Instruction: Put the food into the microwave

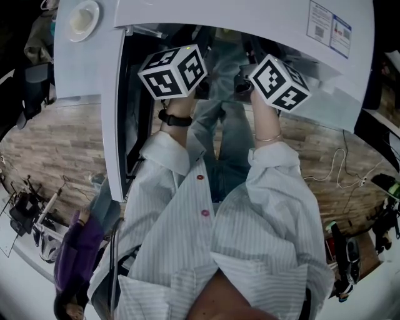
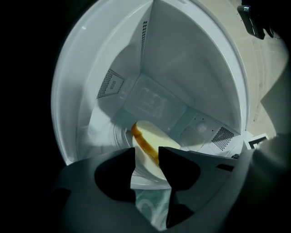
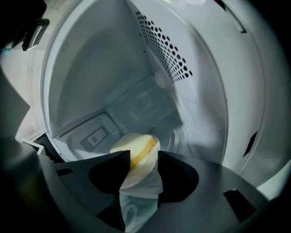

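A slice of bread (image 2: 154, 138) with a brown crust lies on a white plate (image 2: 146, 169) on the floor of the white microwave cavity (image 2: 182, 59). My left gripper (image 2: 147, 154) is open, its dark jaws either side of the plate's near rim. In the right gripper view the same bread (image 3: 136, 148) and plate (image 3: 142, 176) show from the other side, and my right gripper (image 3: 144, 158) is open around that rim too. In the head view both marker cubes (image 1: 173, 72) (image 1: 279, 81) sit at the microwave (image 1: 250, 19) opening; the jaws are hidden inside.
The microwave door (image 1: 115, 144) stands open at the left. Perforated vents (image 3: 168, 50) line the cavity walls. A white dish (image 1: 83, 19) sits at the top left. On the wooden floor lie a white cable (image 1: 340, 169) at the right and tools (image 1: 28, 209) at the left.
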Demonstrator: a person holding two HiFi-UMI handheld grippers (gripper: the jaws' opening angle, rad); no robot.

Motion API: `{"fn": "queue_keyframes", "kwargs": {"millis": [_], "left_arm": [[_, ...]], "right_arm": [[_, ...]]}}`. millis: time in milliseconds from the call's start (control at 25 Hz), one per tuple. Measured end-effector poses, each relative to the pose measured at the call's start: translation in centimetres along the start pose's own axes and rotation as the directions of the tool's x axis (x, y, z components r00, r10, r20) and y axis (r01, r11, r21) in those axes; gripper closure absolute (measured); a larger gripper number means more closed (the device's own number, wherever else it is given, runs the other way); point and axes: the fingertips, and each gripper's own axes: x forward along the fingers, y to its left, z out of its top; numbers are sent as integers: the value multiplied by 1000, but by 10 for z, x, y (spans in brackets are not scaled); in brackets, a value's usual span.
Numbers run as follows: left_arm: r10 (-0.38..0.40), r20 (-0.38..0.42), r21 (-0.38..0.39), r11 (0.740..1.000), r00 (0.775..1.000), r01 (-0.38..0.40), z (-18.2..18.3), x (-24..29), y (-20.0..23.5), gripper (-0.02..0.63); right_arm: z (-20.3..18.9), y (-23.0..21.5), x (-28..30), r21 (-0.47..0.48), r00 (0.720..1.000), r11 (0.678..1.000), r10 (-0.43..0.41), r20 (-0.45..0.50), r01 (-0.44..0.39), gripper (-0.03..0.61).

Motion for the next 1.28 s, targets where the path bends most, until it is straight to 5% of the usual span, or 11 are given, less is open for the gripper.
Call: {"fn": "queue_keyframes", "kwargs": {"millis": [1000,1280], "left_arm": [[-17,47,-27,999,999,18,0,-43,-45,463],[-21,59,-71,997,998,25,2,-60,-61,468]], "right_arm": [[7,33,-47,-4,988,989,150,-33,-151,394],[12,44,-64,-16,976,979,201,-79,-203,468]]}}
